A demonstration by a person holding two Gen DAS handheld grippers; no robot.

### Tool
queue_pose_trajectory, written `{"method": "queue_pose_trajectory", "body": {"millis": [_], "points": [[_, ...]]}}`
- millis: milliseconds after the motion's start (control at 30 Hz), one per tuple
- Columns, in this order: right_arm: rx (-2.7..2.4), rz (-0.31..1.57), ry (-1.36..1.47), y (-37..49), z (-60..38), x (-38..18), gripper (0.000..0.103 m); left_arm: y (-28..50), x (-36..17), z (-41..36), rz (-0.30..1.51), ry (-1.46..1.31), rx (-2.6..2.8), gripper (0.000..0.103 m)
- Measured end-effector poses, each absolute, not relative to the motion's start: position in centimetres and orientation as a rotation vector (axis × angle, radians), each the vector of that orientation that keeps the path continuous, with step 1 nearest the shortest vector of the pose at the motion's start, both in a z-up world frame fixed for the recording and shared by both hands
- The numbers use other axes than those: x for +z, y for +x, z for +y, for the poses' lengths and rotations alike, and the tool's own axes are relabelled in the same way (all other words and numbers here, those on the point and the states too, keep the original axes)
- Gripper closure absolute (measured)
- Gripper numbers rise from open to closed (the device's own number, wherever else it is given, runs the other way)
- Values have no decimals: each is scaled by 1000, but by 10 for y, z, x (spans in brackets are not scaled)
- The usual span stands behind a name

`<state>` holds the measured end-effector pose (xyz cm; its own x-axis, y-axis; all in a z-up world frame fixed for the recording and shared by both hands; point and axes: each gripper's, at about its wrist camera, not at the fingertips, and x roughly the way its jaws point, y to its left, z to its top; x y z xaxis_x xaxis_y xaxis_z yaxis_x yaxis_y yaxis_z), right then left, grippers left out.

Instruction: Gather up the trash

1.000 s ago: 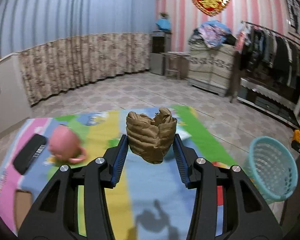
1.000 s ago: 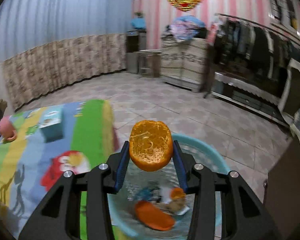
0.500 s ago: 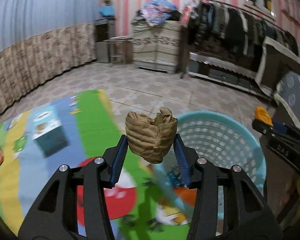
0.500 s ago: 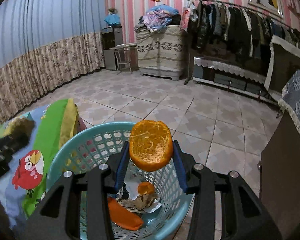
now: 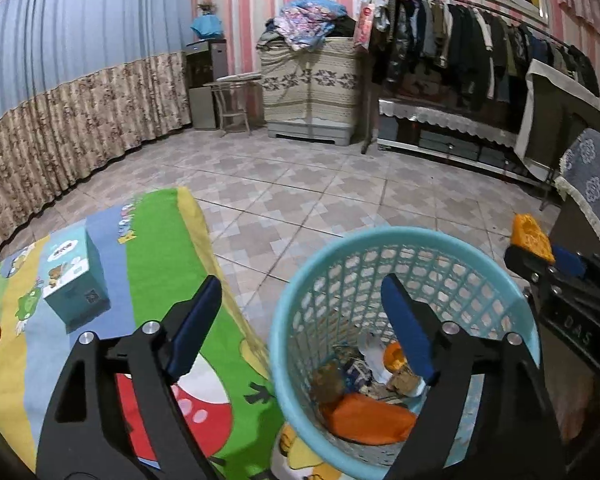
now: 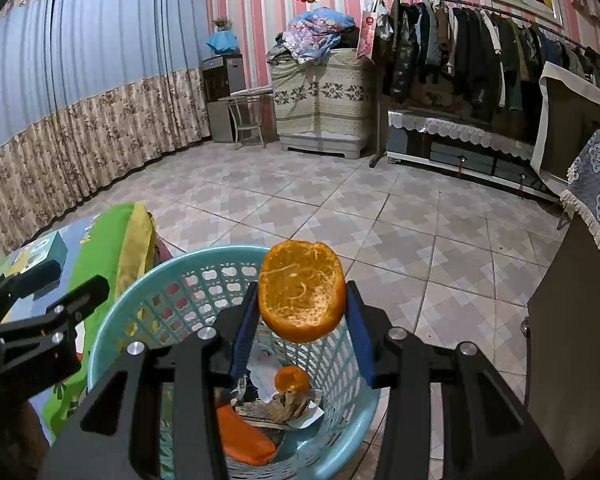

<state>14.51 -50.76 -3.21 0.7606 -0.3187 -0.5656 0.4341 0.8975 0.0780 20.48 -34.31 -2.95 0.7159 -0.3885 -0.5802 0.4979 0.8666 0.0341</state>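
My left gripper [image 5: 300, 304] stands spread wide with nothing between its blue ribbed pads, above the near-left rim of the basket [image 5: 452, 236]. One finger hangs over the play mat [image 5: 156, 248], the other over the basket's mouth.

My right gripper [image 6: 302, 320] pinches an orange peel [image 6: 302, 290], a domed half-shell with pithy, stringy inside facing the camera, held over the basket [image 6: 172, 268] near its far rim.

The basket is round, pale blue plastic, with lattice walls and a smooth rolled rim. Inside lie an orange wrapper [image 6: 246, 436], a small piece of orange peel [image 6: 292, 379], crumpled brown paper [image 6: 288, 406] and white scraps. A second brown lump [image 5: 328, 380] sits against the left inner wall in the left view.

The mat's yellow edge [image 6: 134, 252] runs just beside the basket's left rim. A teal carton [image 5: 76, 276] stands on the mat, well left of the basket. To the right a dark cabinet side [image 6: 572, 320] rises near the basket. Beyond the far rim, patterned floor tiles [image 6: 340, 208] stretch open to the clothes rack [image 6: 480, 40] and the curtain [image 6: 80, 136].
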Motion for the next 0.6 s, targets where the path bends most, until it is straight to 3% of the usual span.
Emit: {"method": "queue_pose_trajectory", "body": {"millis": [200, 467, 500, 567, 600], "points": [[-402, 595, 200, 151, -503, -37, 61, 211, -20, -326, 571, 169, -433, 10], [-377, 610, 197, 160, -498, -39, 58, 217, -10, -279, 564, 104, -330, 6], [-371, 612, 198, 162, -496, -40, 54, 215, -9, -273, 561, 101, -319, 6], [-361, 603, 199, 163, -493, -41, 29, 210, -6, -260, 556, 88, -296, 6], [-358, 595, 199, 164, -491, -42, 26, 207, -4, -252, 556, 83, -289, 6]]}}
